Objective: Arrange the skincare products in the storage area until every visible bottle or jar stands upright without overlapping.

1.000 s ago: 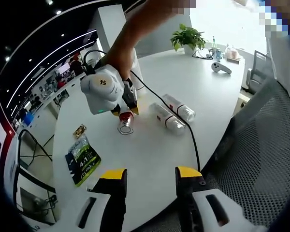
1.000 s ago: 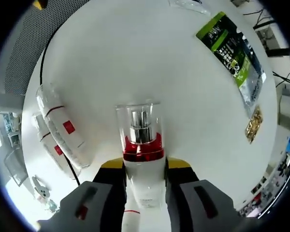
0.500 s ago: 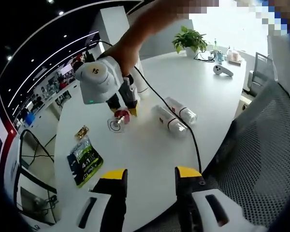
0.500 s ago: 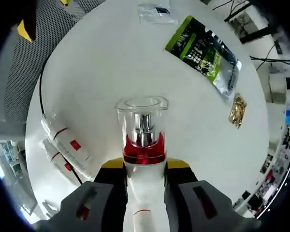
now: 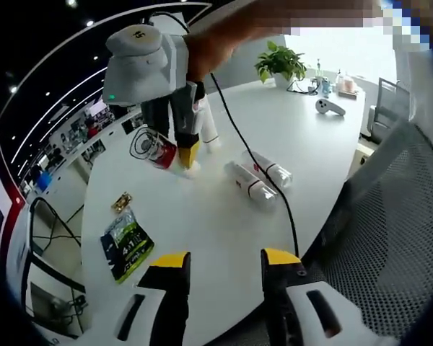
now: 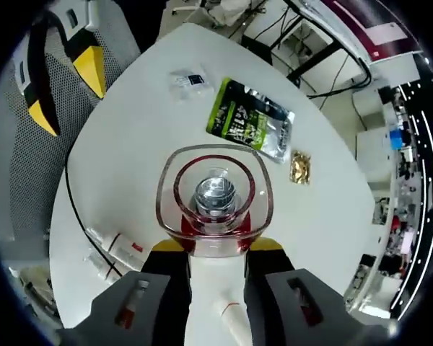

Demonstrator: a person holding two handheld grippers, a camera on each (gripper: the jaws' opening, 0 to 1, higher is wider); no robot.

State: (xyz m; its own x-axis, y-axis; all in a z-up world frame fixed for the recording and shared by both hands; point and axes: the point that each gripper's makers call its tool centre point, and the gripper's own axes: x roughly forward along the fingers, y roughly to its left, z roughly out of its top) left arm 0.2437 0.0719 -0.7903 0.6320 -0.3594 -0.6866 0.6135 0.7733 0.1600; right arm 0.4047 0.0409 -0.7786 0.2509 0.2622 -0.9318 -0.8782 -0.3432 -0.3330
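A white pump bottle (image 6: 215, 194) with a clear cap and a red collar sits between my right gripper's (image 6: 216, 249) jaws, which are shut on its body. It hangs tilted, high above the white table (image 6: 130, 158). From the left gripper view, the right gripper (image 5: 169, 144) hangs at the upper left with the bottle's cap (image 5: 153, 148) pointing left. Two white bottles with red labels (image 5: 256, 176) lie side by side on the table; they also appear small as lying bottles (image 6: 112, 249). My left gripper (image 5: 225, 259) is open and holds nothing near the table's edge.
A green packet (image 5: 126, 245), a small gold packet (image 5: 120, 202) and a clear sachet (image 6: 189, 81) lie on the table. A black cable (image 5: 263, 173) crosses the lying bottles. A white bottle (image 5: 208, 128) stands behind the right gripper. Plant (image 5: 281, 61), white controller (image 5: 330, 107), mesh chair (image 5: 390, 238).
The right gripper has lifted the pump bottle well off the table and swung it up, so the table now lies far below it. The left gripper has stayed open and still.
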